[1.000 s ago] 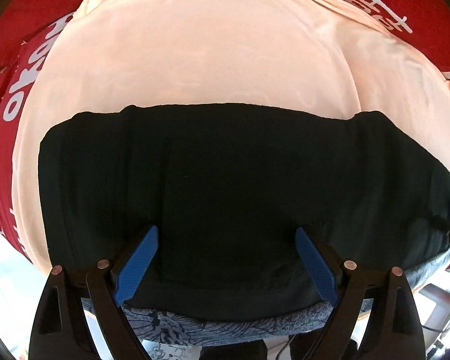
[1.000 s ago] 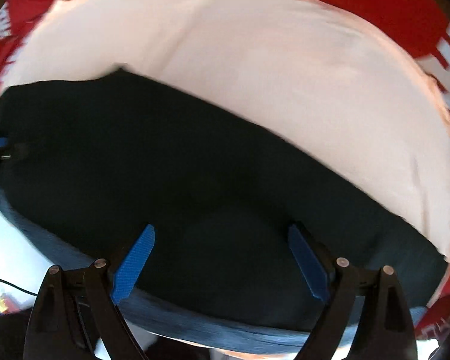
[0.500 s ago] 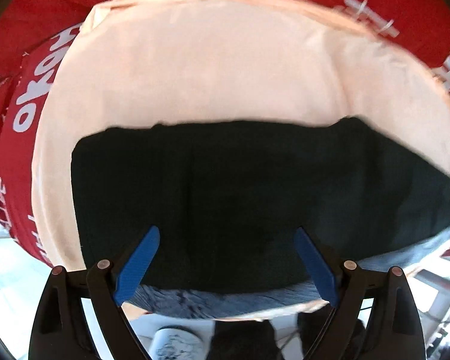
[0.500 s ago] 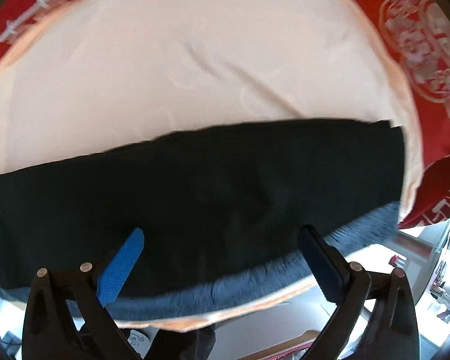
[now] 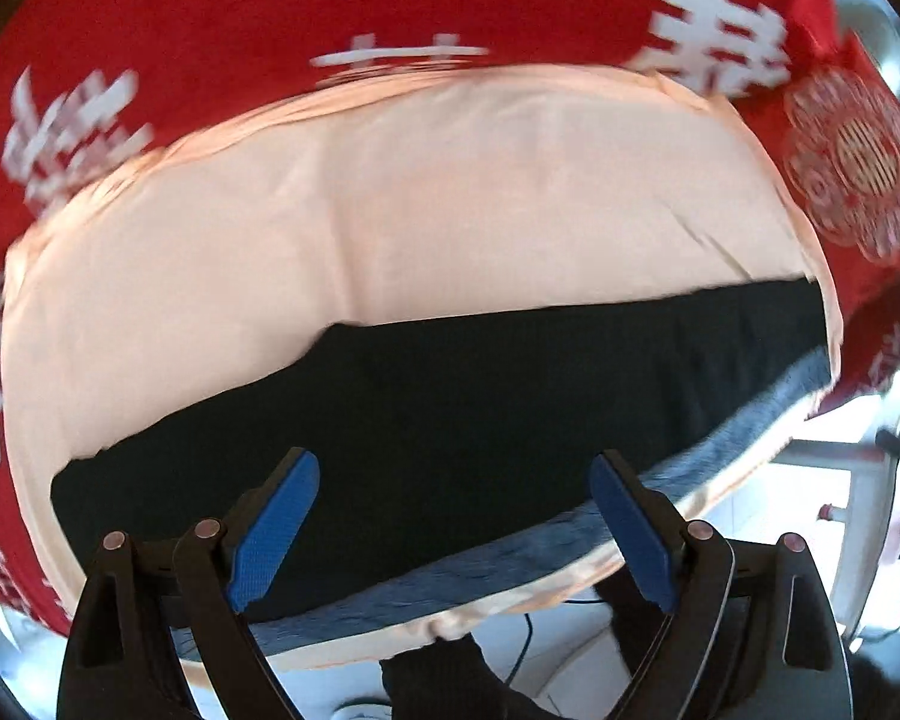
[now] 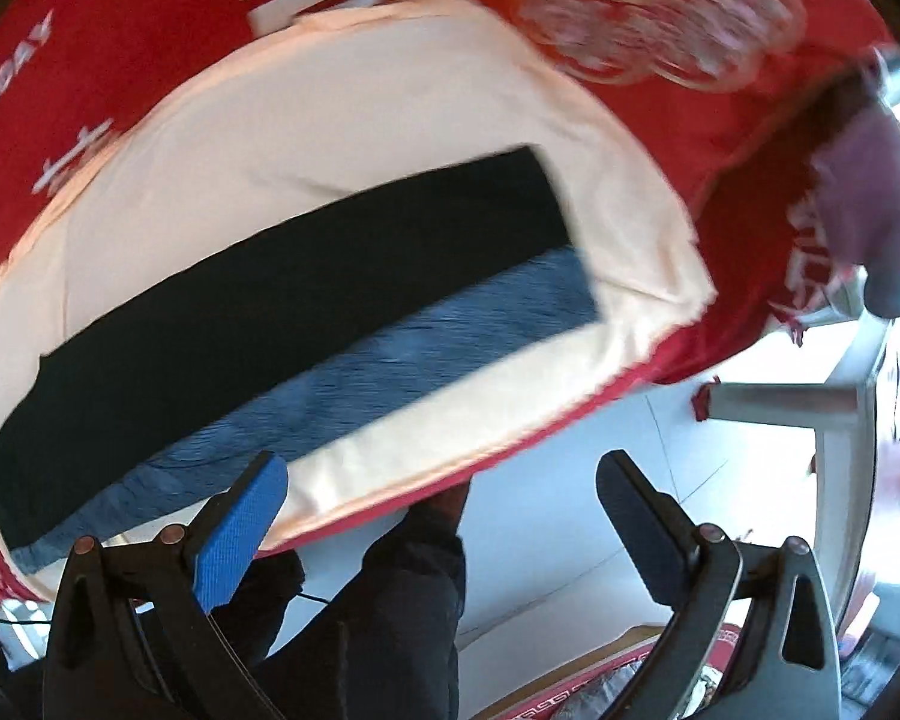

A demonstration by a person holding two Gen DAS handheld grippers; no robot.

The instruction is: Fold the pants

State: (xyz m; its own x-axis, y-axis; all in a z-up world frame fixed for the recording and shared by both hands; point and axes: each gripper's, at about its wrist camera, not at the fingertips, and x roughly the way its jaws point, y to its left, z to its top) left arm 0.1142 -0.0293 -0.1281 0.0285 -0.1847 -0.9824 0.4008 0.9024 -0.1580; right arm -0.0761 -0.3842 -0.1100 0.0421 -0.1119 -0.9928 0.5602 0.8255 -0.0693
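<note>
The black pants lie flat in a long strip on a peach cloth, with a blue-grey fabric edge along their near side. My left gripper is open and empty, held above the near edge of the pants. In the right wrist view the pants and the blue-grey band run diagonally. My right gripper is open and empty, off the table's near edge, its left fingertip over the peach cloth's rim.
A red cloth with white characters covers the table under the peach cloth. Past the table's edge are a white floor, grey metal legs and the person's dark clothing.
Both grippers have pulled back from the pants and swung right. The pants now look smaller and farther off. The right gripper has left the table's edge.
</note>
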